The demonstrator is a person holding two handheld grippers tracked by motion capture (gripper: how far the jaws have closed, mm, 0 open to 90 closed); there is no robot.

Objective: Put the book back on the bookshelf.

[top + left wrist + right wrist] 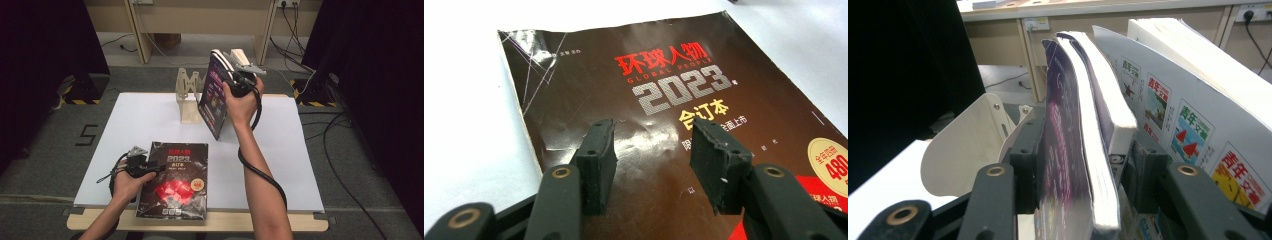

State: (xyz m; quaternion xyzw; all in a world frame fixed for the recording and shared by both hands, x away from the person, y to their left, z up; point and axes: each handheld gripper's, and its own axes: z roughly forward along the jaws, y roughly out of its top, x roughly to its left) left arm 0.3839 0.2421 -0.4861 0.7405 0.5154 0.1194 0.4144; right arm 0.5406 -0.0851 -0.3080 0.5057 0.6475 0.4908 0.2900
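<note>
Purple-covered magazine [214, 95], held upright above the far half of the white tabletop [145, 120], just beside the wooden book stand [187, 97]. The right gripper [243, 70] straddles its top edge; in the right gripper view the magazine [1073, 150] stands between the jaws, the left pad against the cover, while contact at the right pad cannot be told (a loose hold at most, apparently). Behind it stands a second magazine [1188, 120] with white, illustrated covers. A dark-covered 2023 bound volume [175, 180] lies flat at the near edge of the tabletop; the left gripper [651, 150] hovers over its cover [649, 100], jaws spread apart and grasping nothing. Judged progress: one magazine is at the stand but probably not yet fully seated or let go; the bound volume is not yet picked up, so roughly half of the shelving remains.
</note>
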